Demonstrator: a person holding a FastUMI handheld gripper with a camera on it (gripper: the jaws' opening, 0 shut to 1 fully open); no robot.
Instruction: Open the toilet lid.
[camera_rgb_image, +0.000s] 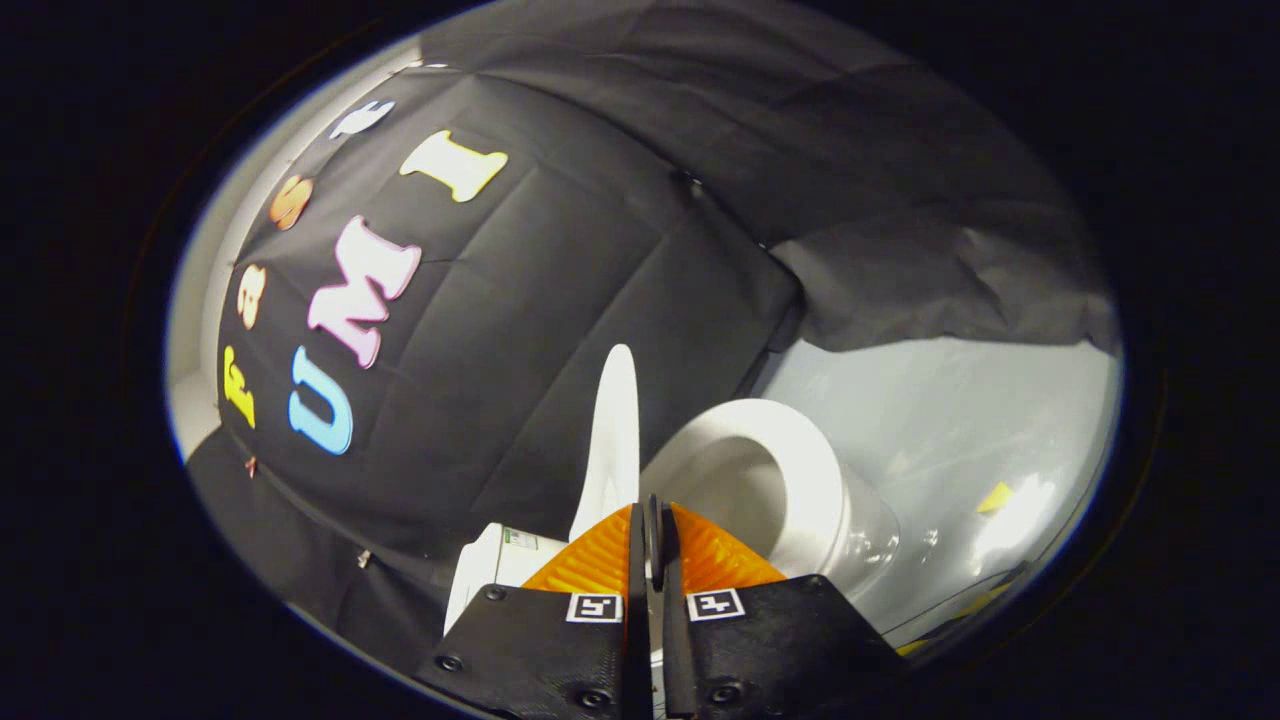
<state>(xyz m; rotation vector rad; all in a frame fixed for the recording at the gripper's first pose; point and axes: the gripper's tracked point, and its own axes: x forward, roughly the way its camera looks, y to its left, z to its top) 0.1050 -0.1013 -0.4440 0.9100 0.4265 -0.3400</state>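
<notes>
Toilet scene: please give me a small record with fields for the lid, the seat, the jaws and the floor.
lid: toilet lid raised, standing about upright, just beyond the jaws
seat: toilet seat down on the bowl, bowl open to view
gripper: gripper with jaws closed together, nothing seen between them
tank: cistern beside the lid's base
floor: pale floor with a small yellow marker
task state: lid looks already open

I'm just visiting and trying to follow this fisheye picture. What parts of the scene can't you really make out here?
- Hand-held gripper: fingers look closed; whether they pinch the raised toilet lid is unclear, since their own tips hide the contact.
- Toilet bowl: its near side is hidden behind the fingers.
- Toilet tank: partly hidden by the gripper body.
- Yellow scrap on the floor: too small to identify.
</notes>
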